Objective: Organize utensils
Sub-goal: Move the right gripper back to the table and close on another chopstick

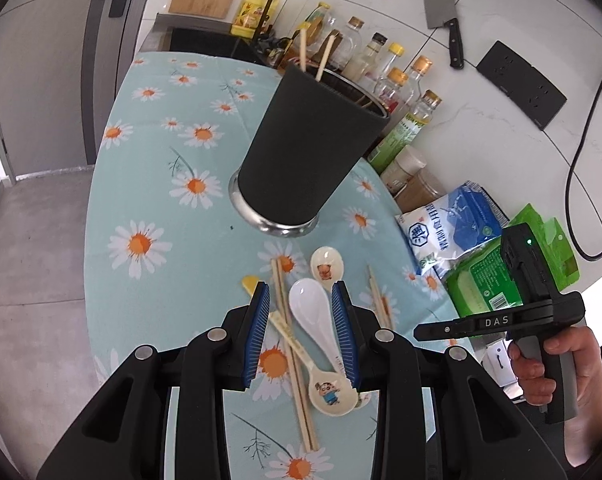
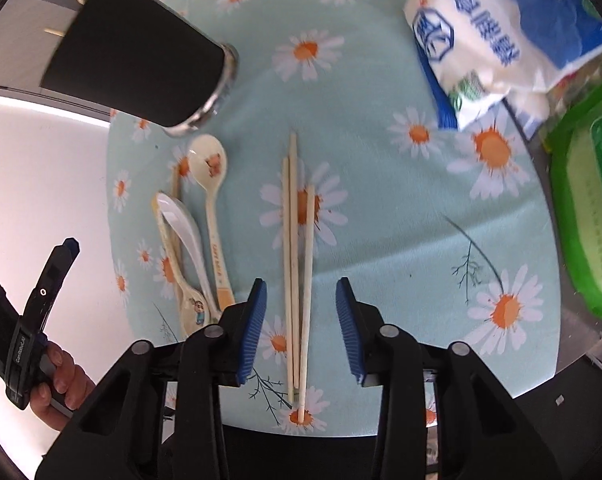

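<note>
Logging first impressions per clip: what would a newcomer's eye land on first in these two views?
Probably the tall black utensil cup with a steel base, standing mid-table on the pale blue daisy-print tablecloth with two chopsticks already poking out. Next, the loose utensils: a glossy white ceramic spoon lies between the left gripper pads, and three pale wooden chopsticks lie side by side under the open right gripper.
</note>
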The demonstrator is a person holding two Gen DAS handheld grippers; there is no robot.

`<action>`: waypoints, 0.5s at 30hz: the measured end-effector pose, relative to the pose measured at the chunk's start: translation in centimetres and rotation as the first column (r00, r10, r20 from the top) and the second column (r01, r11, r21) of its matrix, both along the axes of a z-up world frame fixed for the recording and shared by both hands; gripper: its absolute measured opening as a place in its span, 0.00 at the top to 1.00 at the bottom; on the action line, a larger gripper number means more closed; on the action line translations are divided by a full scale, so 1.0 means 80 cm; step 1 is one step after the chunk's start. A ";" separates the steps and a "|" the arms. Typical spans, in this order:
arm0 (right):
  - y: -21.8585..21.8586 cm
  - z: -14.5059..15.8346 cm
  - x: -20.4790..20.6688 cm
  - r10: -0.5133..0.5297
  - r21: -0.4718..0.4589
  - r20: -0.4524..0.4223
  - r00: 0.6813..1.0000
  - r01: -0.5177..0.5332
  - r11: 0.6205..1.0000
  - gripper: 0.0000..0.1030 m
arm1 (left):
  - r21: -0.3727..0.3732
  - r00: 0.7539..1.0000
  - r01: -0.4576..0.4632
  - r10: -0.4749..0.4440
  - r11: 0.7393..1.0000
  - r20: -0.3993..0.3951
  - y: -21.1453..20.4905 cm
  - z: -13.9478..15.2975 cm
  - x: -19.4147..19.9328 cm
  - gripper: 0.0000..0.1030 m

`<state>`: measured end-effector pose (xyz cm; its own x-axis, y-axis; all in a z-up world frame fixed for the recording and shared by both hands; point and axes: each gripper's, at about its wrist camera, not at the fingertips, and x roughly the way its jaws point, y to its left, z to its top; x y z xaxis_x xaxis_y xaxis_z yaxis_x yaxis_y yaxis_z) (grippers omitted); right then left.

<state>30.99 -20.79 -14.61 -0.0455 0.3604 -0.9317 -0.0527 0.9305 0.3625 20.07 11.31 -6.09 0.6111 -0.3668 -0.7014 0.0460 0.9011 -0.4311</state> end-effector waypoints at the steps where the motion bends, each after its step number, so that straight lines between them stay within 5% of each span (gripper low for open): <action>1: 0.002 -0.005 0.000 0.002 -0.010 -0.008 1.000 -0.002 1.000 0.69 | 0.000 1.000 -0.002 0.002 1.000 -0.009 0.001 -0.004 0.000 0.70; 15: 0.030 -0.028 0.004 0.008 -0.149 -0.049 0.999 -0.015 0.989 0.84 | -0.029 0.997 -0.024 0.022 0.999 -0.075 0.013 -0.034 -0.013 0.70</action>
